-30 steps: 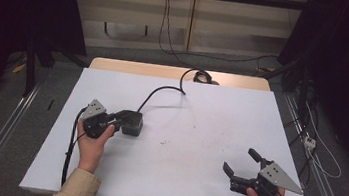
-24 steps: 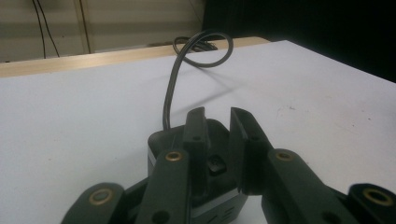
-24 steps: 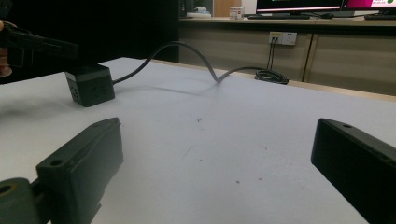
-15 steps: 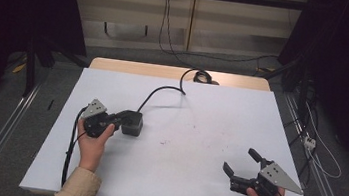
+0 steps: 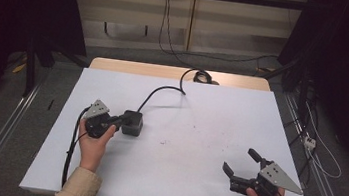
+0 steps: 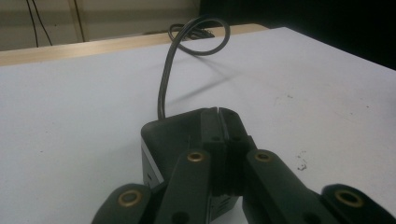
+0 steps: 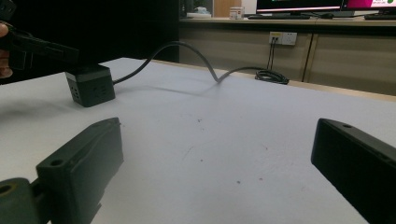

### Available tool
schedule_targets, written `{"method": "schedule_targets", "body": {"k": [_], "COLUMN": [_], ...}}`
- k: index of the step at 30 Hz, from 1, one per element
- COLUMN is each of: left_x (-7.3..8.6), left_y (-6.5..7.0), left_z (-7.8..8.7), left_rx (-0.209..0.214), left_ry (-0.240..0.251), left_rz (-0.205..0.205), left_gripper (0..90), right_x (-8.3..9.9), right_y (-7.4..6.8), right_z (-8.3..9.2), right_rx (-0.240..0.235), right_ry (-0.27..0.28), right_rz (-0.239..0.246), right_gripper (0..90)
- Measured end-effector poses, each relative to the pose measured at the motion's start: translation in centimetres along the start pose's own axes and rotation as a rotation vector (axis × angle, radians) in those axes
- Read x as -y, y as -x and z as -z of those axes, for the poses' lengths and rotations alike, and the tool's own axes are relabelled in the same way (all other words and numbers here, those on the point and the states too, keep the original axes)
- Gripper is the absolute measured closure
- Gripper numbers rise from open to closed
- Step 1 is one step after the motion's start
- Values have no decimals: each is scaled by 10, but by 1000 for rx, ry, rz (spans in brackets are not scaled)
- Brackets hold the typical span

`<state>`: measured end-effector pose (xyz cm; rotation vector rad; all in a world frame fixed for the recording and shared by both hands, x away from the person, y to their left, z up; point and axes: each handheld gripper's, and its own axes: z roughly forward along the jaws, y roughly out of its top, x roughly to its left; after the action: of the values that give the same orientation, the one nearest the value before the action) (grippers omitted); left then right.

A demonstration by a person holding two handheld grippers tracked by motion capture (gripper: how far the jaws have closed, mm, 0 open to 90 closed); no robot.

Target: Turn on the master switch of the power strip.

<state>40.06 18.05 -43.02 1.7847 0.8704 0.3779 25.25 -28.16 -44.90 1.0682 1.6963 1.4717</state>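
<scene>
— White counter [image 5: 197, 146], black cube [image 5: 132, 122] at its left, cord [image 5: 163, 90] running back. Left claw [image 5: 118, 119] has just closed, pressed together above the cube, gripping nothing.
— Right claw [image 5: 241, 161] gapes, idle. If he pulls, that cord could snag. Any writing?
— None readable.

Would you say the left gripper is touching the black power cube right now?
Touching. In the left gripper view, the left gripper has its jaws shut together, resting on top of the black power cube.
</scene>
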Motion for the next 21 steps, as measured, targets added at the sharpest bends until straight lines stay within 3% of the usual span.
{"method": "schedule_targets", "body": {"k": [21], "left_x": [3], "left_y": [1], "left_z": [-5], "left_rx": [-8], "left_ry": [-23], "left_rz": [-16], "left_gripper": [900], "right_x": [0], "right_y": [1], "right_z": [1], "right_rx": [-1], "right_ry": [0], "right_rz": [8], "right_gripper": [18]}}
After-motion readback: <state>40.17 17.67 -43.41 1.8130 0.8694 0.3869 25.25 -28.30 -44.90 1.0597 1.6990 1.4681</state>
